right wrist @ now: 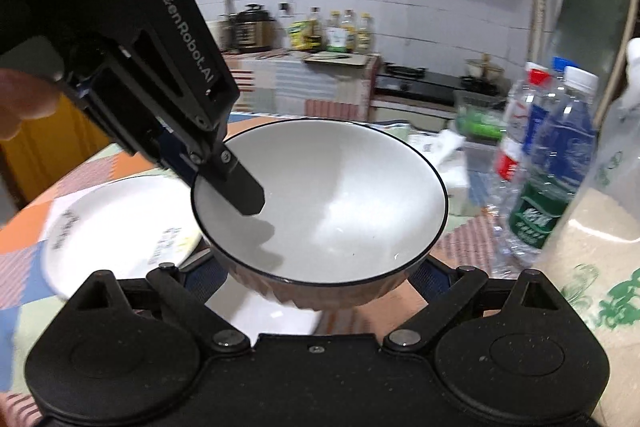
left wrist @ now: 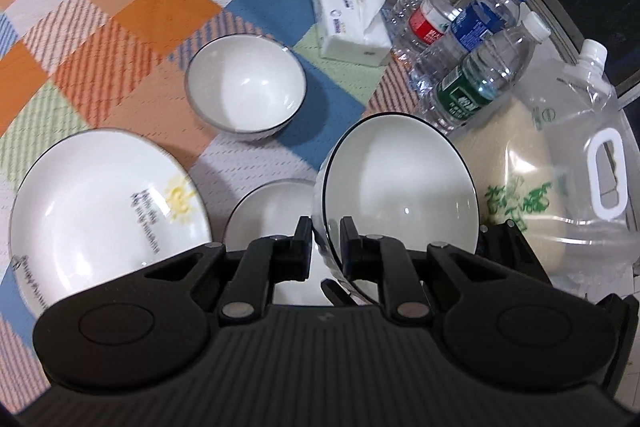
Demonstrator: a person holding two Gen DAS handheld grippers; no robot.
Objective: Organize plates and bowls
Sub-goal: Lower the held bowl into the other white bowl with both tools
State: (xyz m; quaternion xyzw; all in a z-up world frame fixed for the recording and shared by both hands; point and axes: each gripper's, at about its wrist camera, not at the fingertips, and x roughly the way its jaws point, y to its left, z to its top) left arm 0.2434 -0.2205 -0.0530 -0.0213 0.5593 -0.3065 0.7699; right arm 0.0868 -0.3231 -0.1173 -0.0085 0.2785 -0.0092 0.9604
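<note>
Bowl (left wrist: 400, 195) lifted off the checked tablecloth (left wrist: 120, 39), pinched at its near rim by the left gripper (left wrist: 326, 239), jaws nearly closed with one finger inside and one outside the wall. Right gripper (right wrist: 320, 291) wide open, fingers either side of the bowl's ribbed underside; contact cannot be told. Step looks like stacking: a small plate (left wrist: 272, 211) sits just below, lower centre, with a second bowl (left wrist: 246, 91) mid-frame and a big printed plate (left wrist: 100, 219) at left. Next move likely calls for a level, gentle set-down. Glazed white ceramic, thin dark rims, smooth and slippery. Plastic bottles (left wrist: 476, 67) crowd the right.
</note>
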